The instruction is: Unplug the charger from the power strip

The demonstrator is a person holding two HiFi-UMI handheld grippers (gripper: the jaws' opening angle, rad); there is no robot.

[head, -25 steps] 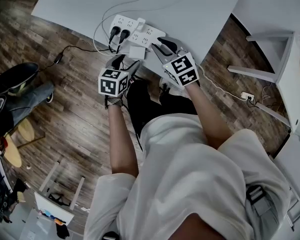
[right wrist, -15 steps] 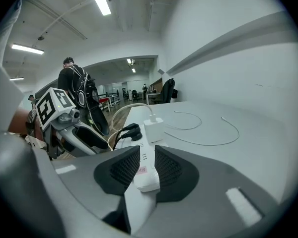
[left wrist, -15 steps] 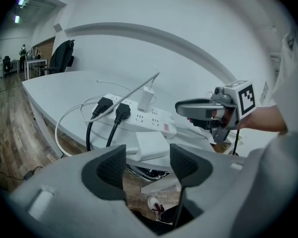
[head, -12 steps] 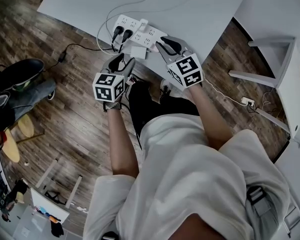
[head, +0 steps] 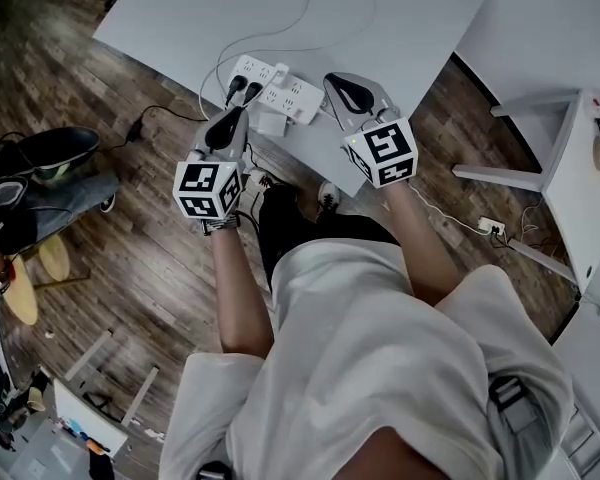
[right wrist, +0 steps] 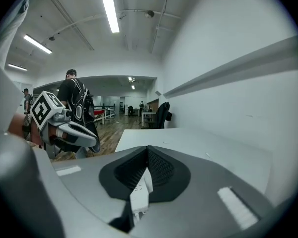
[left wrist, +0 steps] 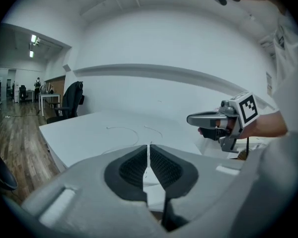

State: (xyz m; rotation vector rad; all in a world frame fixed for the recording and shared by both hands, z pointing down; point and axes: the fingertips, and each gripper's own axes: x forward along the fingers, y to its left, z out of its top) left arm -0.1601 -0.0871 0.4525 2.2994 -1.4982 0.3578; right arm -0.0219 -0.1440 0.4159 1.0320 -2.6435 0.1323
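A white power strip (head: 292,90) lies near the front edge of the white table (head: 410,18). Two black plugs (head: 238,90) sit in its left end, and a white plug (head: 282,69) with a thin white cable sits in its top. A white square adapter (head: 271,123) lies on the table beside the strip. My left gripper (head: 237,113) hovers above the left end, jaws closing and almost together, nothing between them. My right gripper (head: 331,78) hovers by the right end, shut and empty. The left gripper (left wrist: 149,146) and right gripper (right wrist: 148,148) each show pads meeting.
Wood floor lies below the table edge. A second white table (head: 585,168) stands at the right, with a floor socket (head: 493,227) and cable near it. A dark chair (head: 50,153) is at the left. A person with a backpack (right wrist: 77,105) stands far off.
Both grippers have risen from the table edge beside the power strip, and their jaws went from wide open to together. Nothing was picked up; the plugs stay in the strip.
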